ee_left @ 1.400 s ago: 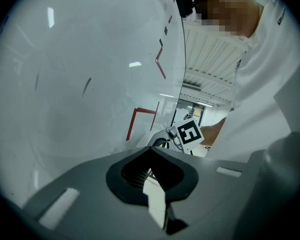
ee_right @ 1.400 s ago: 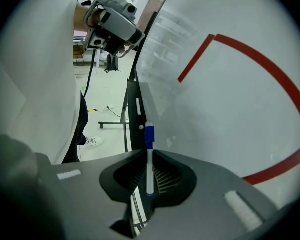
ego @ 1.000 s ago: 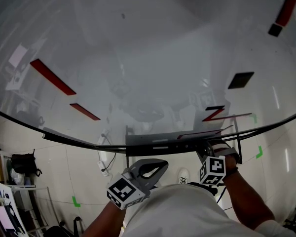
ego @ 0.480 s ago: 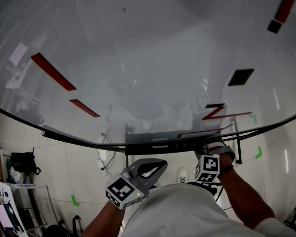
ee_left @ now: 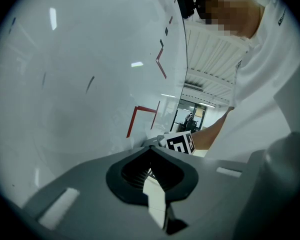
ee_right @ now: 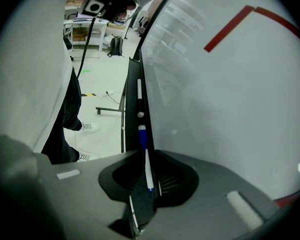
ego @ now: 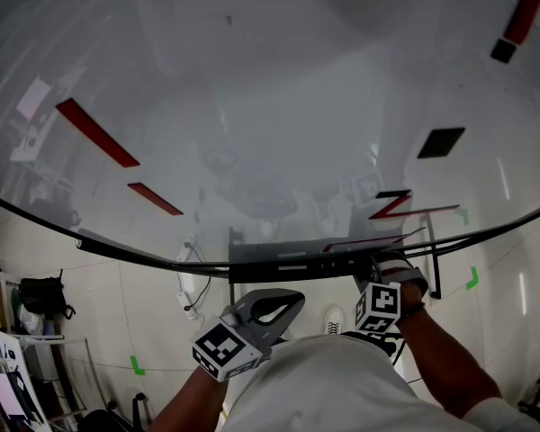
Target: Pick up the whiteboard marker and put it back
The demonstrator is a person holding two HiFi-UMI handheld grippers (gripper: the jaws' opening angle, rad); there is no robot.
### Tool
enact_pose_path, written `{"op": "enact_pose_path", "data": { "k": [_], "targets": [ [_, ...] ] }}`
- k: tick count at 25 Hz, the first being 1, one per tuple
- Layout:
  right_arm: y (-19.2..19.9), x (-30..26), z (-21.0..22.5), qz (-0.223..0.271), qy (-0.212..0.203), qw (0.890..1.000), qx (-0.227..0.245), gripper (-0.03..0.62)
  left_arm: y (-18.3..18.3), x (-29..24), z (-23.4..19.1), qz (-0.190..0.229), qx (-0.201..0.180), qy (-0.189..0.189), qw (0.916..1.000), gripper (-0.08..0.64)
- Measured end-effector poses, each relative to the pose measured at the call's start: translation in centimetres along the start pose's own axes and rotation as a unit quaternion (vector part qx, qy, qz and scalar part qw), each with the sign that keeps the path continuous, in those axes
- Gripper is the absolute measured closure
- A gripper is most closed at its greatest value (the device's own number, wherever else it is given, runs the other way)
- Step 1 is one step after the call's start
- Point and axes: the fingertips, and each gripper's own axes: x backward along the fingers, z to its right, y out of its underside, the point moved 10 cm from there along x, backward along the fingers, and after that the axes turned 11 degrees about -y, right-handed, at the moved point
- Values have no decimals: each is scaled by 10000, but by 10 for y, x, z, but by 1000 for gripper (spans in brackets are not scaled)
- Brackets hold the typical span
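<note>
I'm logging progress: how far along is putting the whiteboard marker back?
Done: the right gripper is shut on the whiteboard marker. In hand: the marker points along the tray. Remaining: letting go, if it was already lifted, which doesn't show. The left gripper is shut, empty.

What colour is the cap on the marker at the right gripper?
Blue; the marker shows best in the right gripper view.

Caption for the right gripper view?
Right gripper shut on the blue-capped marker over the whiteboard tray.
</note>
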Motion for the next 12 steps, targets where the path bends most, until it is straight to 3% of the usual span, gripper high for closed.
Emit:
{"op": "enact_pose_path", "data": {
  "k": [12],
  "targets": [
    [3, 3, -3, -2, -35, 10000, -72, 542, -3, -3, -1, 49, -86, 0, 10000, 543]
  ]
}}
